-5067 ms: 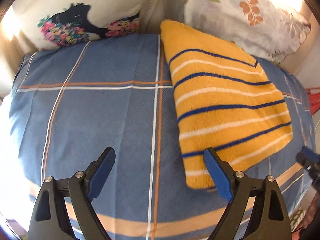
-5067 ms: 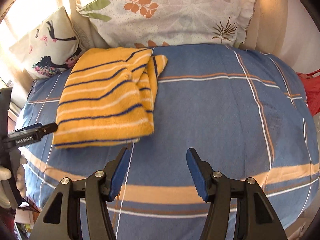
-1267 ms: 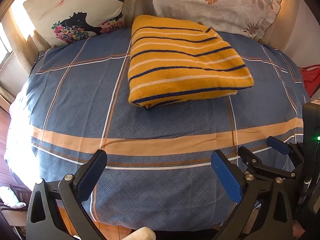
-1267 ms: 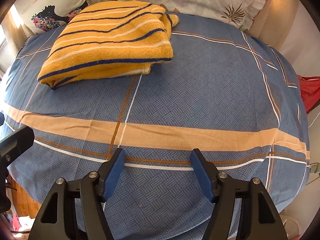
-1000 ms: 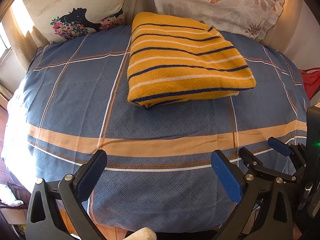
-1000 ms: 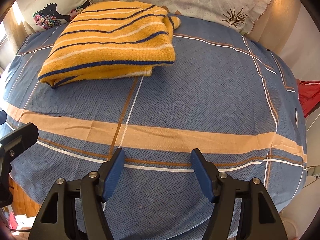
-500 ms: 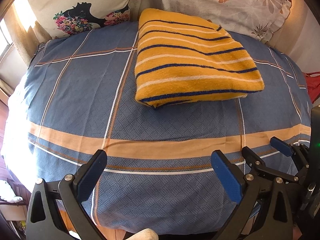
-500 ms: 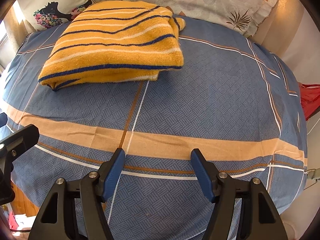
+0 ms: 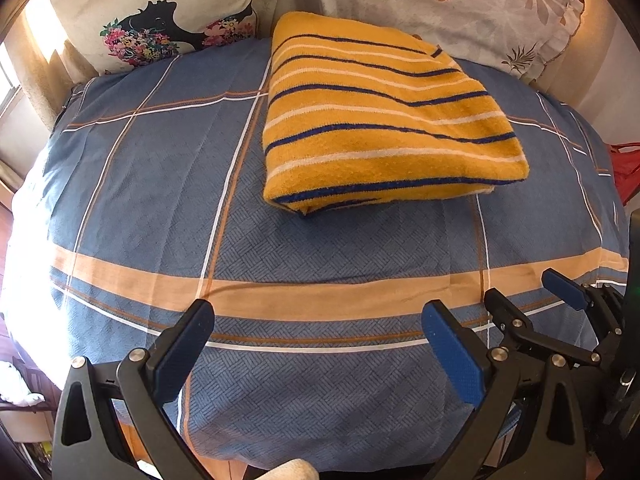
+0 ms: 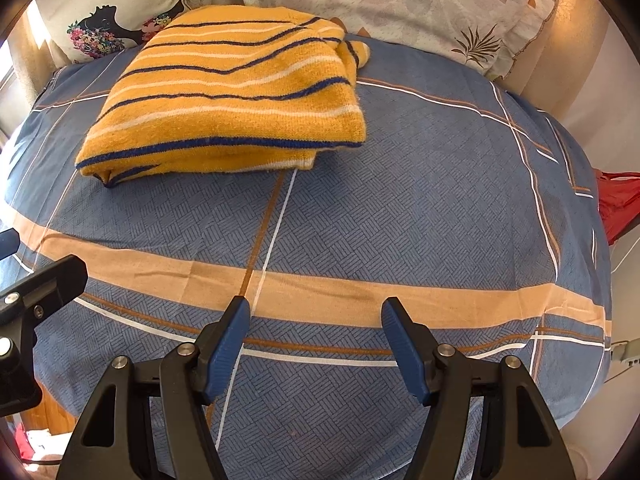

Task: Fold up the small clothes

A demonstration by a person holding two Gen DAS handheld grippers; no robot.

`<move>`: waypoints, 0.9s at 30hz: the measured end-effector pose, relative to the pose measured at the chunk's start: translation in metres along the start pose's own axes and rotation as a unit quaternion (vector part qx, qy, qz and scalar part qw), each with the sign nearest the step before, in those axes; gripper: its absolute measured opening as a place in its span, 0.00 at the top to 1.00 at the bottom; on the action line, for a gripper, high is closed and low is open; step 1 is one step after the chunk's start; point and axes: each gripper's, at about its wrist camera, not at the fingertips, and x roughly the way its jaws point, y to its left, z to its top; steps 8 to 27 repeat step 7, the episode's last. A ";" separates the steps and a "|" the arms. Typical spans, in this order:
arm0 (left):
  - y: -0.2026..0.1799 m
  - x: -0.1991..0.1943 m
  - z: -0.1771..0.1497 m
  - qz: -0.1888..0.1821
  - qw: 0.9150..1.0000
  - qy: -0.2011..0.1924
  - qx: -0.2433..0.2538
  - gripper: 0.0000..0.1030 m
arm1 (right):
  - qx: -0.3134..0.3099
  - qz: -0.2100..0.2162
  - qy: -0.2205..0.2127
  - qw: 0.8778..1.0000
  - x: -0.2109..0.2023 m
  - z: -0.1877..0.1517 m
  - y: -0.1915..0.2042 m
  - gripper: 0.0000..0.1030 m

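A yellow garment with blue and white stripes (image 9: 376, 120) lies folded into a thick rectangle on the far part of the blue plaid bed (image 9: 160, 184), just before the pillows. It also shows in the right wrist view (image 10: 232, 96). My left gripper (image 9: 316, 332) is open and empty, hovering over the near edge of the bed, well short of the garment. My right gripper (image 10: 316, 332) is open and empty too, over the near edge to the right of the left one; it shows at the right of the left wrist view (image 9: 532, 296).
A pillow with a black silhouette print (image 9: 160, 20) and a leaf-print pillow (image 9: 460, 4) lean at the head of the bed. Something red (image 10: 616, 204) hangs off the right side. The bed's front edge (image 9: 320, 456) drops off just below the grippers.
Both grippers have moved a little forward toward the garment over the last second, so it looks larger. Five seconds ago they were right beside it. Jaws stay open.
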 end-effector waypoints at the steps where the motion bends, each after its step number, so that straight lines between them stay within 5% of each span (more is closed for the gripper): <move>1: 0.000 0.000 0.000 -0.002 1.000 0.001 0.000 0.00 | 0.001 0.000 0.000 1.000 0.000 0.000 -0.001 0.30; 27: -0.002 0.001 -0.001 -0.007 1.000 0.004 0.001 0.00 | 0.003 0.000 0.000 1.000 0.001 0.002 -0.004 0.30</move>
